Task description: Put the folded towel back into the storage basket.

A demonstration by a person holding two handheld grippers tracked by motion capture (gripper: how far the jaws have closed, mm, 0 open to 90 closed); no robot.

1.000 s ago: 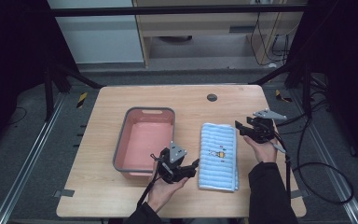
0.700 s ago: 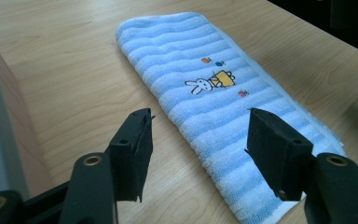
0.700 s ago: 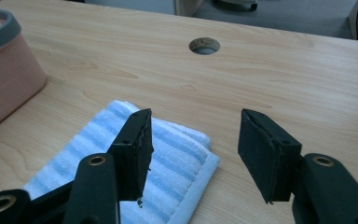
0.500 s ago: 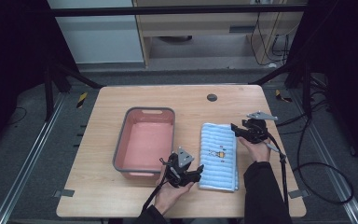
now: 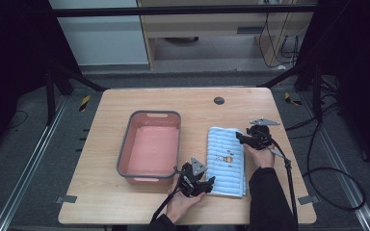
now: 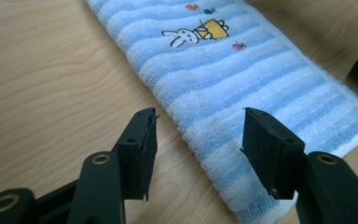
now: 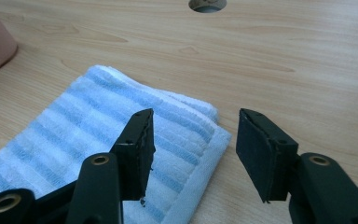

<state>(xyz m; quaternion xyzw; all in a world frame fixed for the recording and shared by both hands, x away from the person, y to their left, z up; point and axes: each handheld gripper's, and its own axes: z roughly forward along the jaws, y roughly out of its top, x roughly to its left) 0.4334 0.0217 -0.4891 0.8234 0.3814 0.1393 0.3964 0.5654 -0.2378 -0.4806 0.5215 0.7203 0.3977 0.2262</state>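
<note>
Pink tub [image 5: 149, 147] stands on the wooden table [image 5: 101, 144], just left of the folded blue striped towel [image 5: 226, 159]. Left gripper [image 5: 203, 184] sits at the towel's near left corner, jaws wide, straddling that edge. Rabbit print [image 6: 196, 33] lies mid-towel. Right gripper [image 5: 241, 138] sits at the towel's far right corner, jaws wide, over the folded corner. Table hole [image 5: 218, 100] lies beyond the towel.

The wooden table [image 5: 125, 115] carries a pink tub [image 5: 150, 144] beside a folded blue striped towel [image 5: 226, 154].
</note>
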